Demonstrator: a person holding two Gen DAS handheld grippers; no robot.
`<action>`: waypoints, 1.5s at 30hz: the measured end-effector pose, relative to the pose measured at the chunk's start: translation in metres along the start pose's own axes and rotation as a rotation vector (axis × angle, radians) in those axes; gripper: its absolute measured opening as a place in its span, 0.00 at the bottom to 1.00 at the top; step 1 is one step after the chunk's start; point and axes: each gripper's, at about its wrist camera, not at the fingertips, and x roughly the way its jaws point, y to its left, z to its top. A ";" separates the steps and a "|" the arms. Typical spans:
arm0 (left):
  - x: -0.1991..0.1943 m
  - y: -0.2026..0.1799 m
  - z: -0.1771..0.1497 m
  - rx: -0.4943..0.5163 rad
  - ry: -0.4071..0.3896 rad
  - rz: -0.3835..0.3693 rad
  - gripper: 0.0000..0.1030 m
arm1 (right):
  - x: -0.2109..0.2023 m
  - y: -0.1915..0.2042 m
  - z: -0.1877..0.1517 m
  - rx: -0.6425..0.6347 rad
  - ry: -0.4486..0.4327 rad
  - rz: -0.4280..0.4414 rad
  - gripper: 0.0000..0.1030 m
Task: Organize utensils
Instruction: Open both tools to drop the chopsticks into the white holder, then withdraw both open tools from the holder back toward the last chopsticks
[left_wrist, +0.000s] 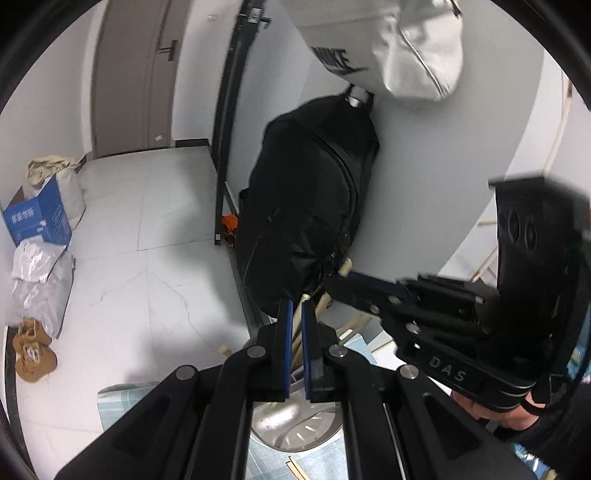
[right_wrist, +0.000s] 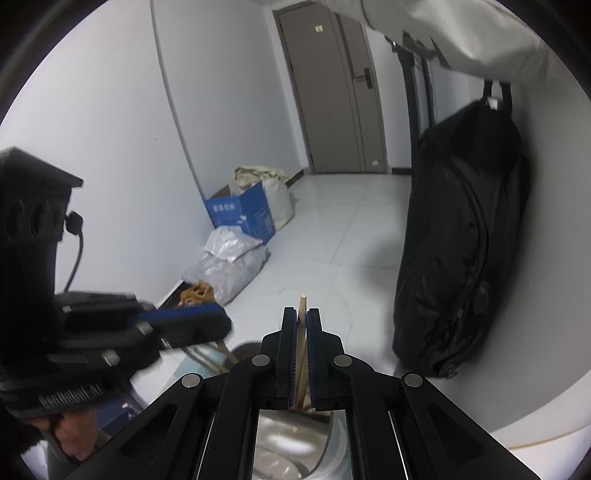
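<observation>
In the left wrist view my left gripper (left_wrist: 297, 314) is nearly shut around pale wooden chopsticks (left_wrist: 298, 343) that stand up from a shiny steel utensil holder (left_wrist: 295, 424) below the jaws. My right gripper (left_wrist: 341, 280) comes in from the right, shut on another chopstick (left_wrist: 346, 266). In the right wrist view my right gripper (right_wrist: 302, 321) is shut on a wooden chopstick (right_wrist: 303, 332) above the steel holder (right_wrist: 291, 439). The left gripper (right_wrist: 207, 325) shows at the left, shut over more chopsticks (right_wrist: 207, 354).
A light blue checked cloth (left_wrist: 122, 406) covers the table under the holder. A black bag (left_wrist: 310, 206) hangs on the white wall close ahead. On the tiled floor lie a blue box (left_wrist: 40, 221), plastic bags (left_wrist: 37, 280) and brown shoes (left_wrist: 33, 354).
</observation>
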 end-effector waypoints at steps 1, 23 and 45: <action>-0.004 0.003 0.001 -0.020 -0.007 -0.001 0.01 | -0.004 -0.003 -0.002 0.020 -0.006 0.013 0.07; -0.077 -0.033 -0.027 -0.095 -0.188 0.263 0.64 | -0.114 0.018 -0.019 0.100 -0.217 0.022 0.74; -0.077 -0.035 -0.097 -0.139 -0.232 0.375 0.83 | -0.134 0.053 -0.107 0.050 -0.222 0.029 0.83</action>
